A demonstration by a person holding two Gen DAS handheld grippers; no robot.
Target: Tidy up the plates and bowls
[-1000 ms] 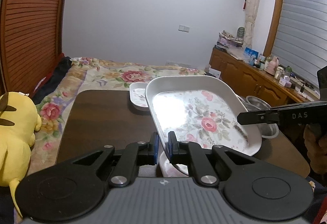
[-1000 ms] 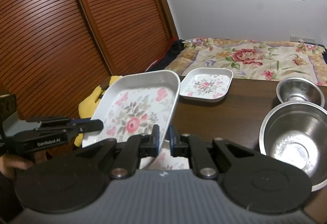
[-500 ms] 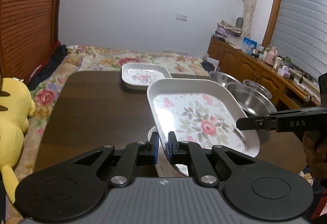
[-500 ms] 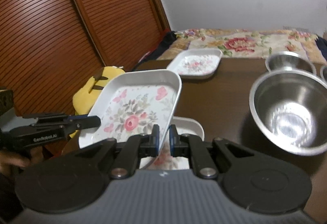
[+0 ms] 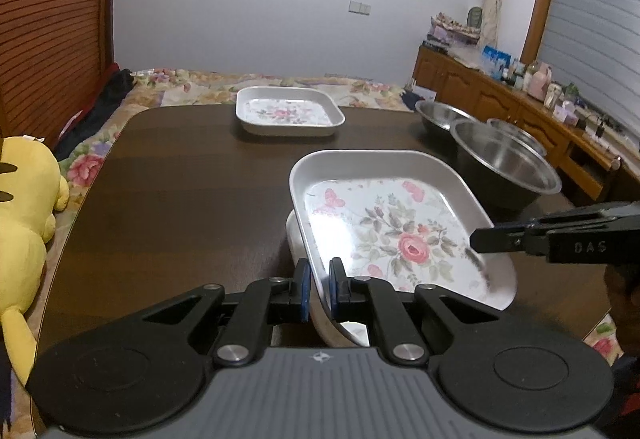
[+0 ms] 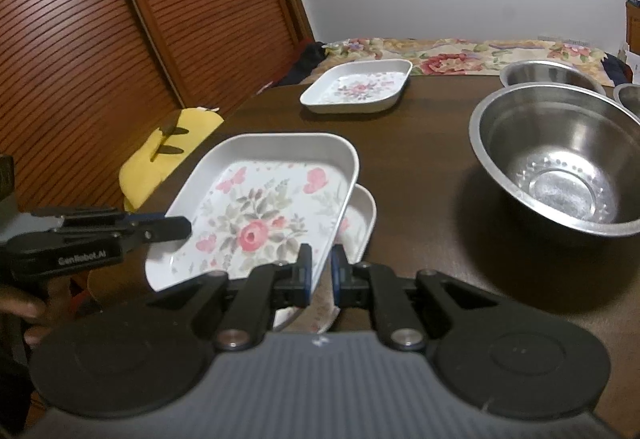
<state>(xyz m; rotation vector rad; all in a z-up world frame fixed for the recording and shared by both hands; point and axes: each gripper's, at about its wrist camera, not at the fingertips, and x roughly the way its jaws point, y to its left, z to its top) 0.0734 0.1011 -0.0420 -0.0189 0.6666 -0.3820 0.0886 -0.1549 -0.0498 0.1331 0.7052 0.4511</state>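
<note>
Left wrist view: left gripper (image 5: pixel 319 289) clamps the white rose-print rectangular plate (image 5: pixel 394 227) by its rim, above a second plate at the dark wooden table's (image 5: pixel 180 191) near edge.
Right wrist view: right gripper (image 6: pixel 321 273) clamps the opposite rim; steel bowl (image 6: pixel 560 159) stands nearby.

White plates (image 5: pixel 396 235) bear pink roses, the table (image 5: pixel 180 191) is dark brown, bowls (image 6: pixel 560 163) silver.
</note>
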